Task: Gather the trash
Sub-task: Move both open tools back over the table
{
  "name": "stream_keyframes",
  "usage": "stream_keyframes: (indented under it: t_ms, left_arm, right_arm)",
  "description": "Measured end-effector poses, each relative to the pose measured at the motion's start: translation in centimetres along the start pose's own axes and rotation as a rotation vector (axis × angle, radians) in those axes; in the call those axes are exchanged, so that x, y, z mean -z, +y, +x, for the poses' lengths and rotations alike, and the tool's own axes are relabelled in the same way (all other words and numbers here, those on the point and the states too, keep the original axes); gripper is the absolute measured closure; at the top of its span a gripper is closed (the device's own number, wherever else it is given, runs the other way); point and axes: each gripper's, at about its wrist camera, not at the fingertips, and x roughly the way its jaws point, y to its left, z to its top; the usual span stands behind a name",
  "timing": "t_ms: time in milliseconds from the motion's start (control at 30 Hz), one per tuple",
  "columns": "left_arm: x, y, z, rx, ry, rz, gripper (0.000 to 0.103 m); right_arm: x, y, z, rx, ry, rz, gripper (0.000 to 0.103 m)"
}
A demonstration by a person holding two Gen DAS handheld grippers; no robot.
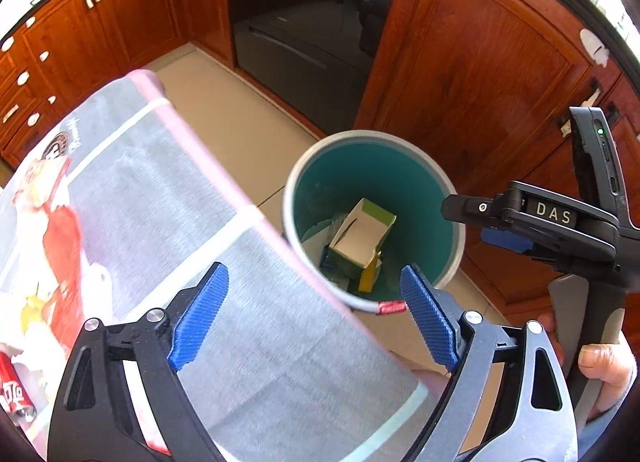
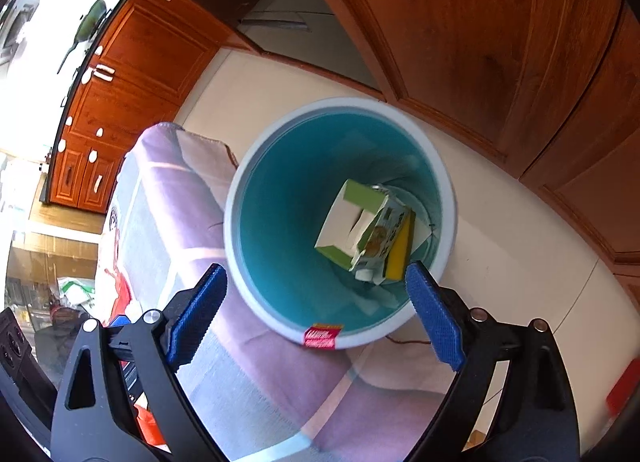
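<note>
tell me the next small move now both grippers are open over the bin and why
Probably swing the left gripper back over the table toward the red can. The carton already lies in the bin, both grippers' fingers stand open with nothing between them, and the can still lies on the tablecloth.

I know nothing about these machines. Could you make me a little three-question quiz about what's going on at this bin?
1. True or false: the left tool is clamped on a carton.
2. Where does the green-and-white carton lie? A) on the tablecloth B) inside the teal bin C) on the floor
3. Fill in: a red soda ___ lies on the tablecloth.

Key: 1 false, both tools stand open and empty; 2 B; 3 can.
</note>
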Motion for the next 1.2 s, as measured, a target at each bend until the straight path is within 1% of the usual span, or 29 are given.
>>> stream_keyframes:
  t_ms: [167, 300, 500, 567, 733, 867, 1000, 1200]
  left_arm:
    - [2.0, 2.4, -2.9, -0.019, -0.035, -0.044, 0.01]
    - [4.1, 4.9, -5.4, -0.039, -0.061, -0.098, 0.008]
    - [7.6, 9.2, -9.1, -0.072, -0.098, -0.179, 0.006]
    - [8.7, 10.6, -10.2, -0.081, -0.107, -0.207, 0.006]
    - [11.8, 14.6, -13.0, -0.106, -0.138, -0.287, 0.006]
    - [14.2, 18.5, -14.5, -0.119, -0.162, -0.371, 0.005]
    - [16.9, 23.4, -16.1, -0.155, -0.182, -0.473, 0.005]
    - [20.3, 30.6, -17.5, -0.192, -0.193, -0.632, 0.005]
  right_arm:
    - [2.0, 2.4, -0.6, -0.012, 0.011, -0.049, 0.016]
    - [3.9, 5.2, -0.9, -0.027, 0.027, -0.102, 0.016]
    - [7.2, 10.2, -1.2, -0.047, 0.049, -0.2, 0.015]
    - [8.3, 12.0, -1.1, -0.054, 0.061, -0.232, 0.014]
    - [11.3, 16.8, -0.8, -0.051, 0.087, -0.324, 0.014]
    - [13.9, 21.3, -0.2, -0.041, 0.106, -0.414, 0.014]
    - [16.6, 26.5, 0.8, -0.028, 0.115, -0.53, 0.014]
    - [19.9, 33.5, 3.8, -0.015, 0.144, -0.688, 0.014]
